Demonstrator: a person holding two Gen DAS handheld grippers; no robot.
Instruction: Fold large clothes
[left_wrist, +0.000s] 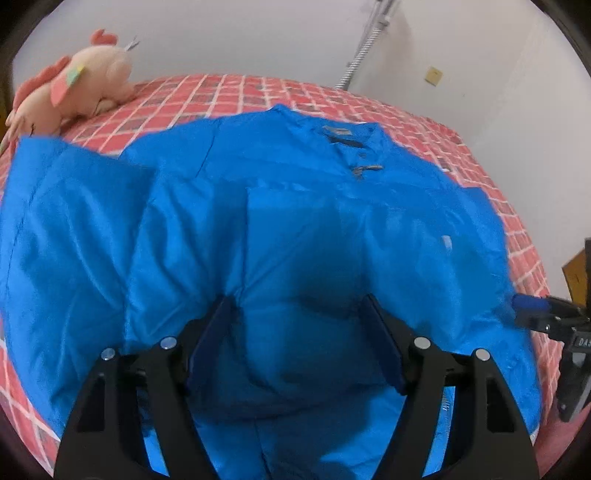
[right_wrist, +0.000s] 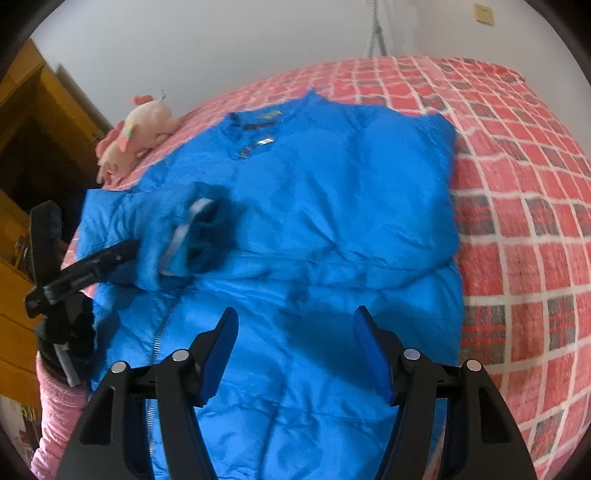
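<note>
From the left wrist view, the left gripper (left_wrist: 299, 317) is open wide, with both blue pads pushed down onto the puffy blue jacket (left_wrist: 258, 206) but not pinching it. The jacket lies spread on the bed with the red checked blanket (left_wrist: 229, 92), collar at the far end. A pink plush toy (left_wrist: 74, 88) lies at the far left corner of the bed. At the right edge, part of the right gripper (left_wrist: 535, 314) peeks in, at the side of the jacket. To do this step well, I think the left gripper should slide its pads around one fold of cloth near the edge and squeeze only that, so the jacket lifts flat and does not bunch up. From the right wrist view, the right gripper (right_wrist: 295, 347) is open too, just above the jacket's lower part, holding nothing. The jacket has one sleeve already folded across its front. The left gripper shows at the left side, beside a blurry cuff, and I cannot tell there if it touches it. A pink sleeve (right_wrist: 55, 413) of the person shows below. Counting: one jacket, one plush toy, one bed, two grippers.
</note>
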